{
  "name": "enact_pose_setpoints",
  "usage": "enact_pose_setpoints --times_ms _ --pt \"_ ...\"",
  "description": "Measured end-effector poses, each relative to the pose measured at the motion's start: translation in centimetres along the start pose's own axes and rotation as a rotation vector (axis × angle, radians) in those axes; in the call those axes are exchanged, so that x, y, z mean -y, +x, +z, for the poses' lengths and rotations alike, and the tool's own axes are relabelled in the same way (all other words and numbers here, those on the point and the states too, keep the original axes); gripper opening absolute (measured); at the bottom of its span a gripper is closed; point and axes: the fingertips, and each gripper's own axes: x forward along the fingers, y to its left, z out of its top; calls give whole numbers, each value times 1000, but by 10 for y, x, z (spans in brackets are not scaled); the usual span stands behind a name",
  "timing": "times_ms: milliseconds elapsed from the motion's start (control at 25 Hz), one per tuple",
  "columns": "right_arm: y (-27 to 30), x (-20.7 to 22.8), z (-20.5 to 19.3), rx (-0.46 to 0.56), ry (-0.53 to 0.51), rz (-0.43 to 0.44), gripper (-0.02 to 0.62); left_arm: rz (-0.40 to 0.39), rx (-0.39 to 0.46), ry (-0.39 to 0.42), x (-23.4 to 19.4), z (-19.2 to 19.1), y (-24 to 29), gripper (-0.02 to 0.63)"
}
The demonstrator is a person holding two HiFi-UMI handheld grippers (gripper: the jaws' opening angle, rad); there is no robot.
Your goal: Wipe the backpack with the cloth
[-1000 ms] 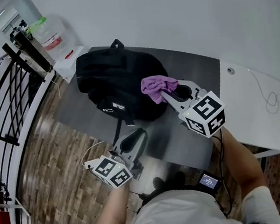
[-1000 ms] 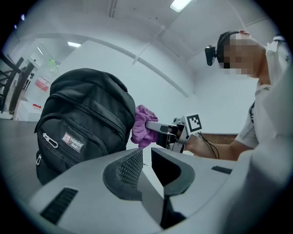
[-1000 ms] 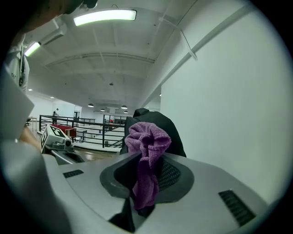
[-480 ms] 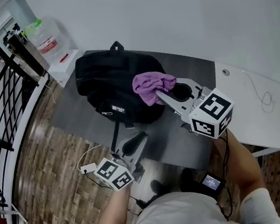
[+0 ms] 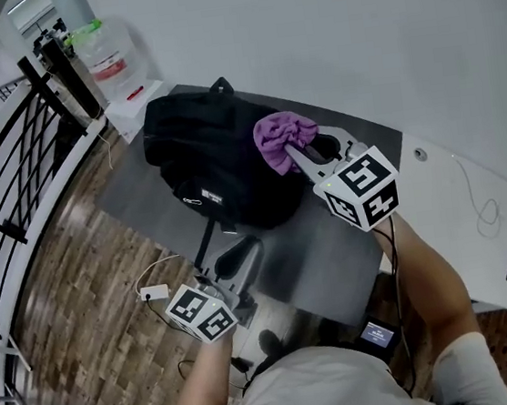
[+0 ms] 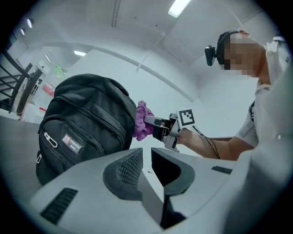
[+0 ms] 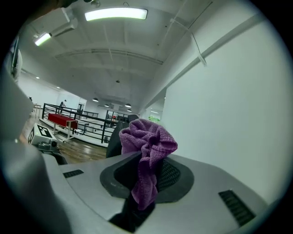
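Black fabric backpack (image 5: 215, 151) lies on left part of grey flat tabletop (image 5: 333, 251), wall behind. Purple knitted cloth (image 5: 281, 139) sits between jaws of right gripper (image 5: 295, 151), against backpack's upper right side. Left gripper (image 5: 238, 252) at table's front edge, before backpack, apart from it. White desk (image 5: 459, 199) right of table. Black metal railing (image 5: 11, 172) far left. Clear plastic water jug (image 5: 105, 55) behind it, left of backpack.

Head view overhead, steep; left gripper view low; both share backpack (image 5: 211, 156).
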Motion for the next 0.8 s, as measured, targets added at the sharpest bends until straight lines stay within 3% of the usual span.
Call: enact_pose_setpoints --times_ms 560,680,800 --pt "-19 89 -37 -61 -14 -274 77 33 -26 32 0 2 12 52" --pt "-30 95 -36 -50 -21 -280 77 40 -32 39 -2 4 14 52" --pt "-34 83 -36 -37 -46 -216 77 40 -37 45 -2 4 16 52"
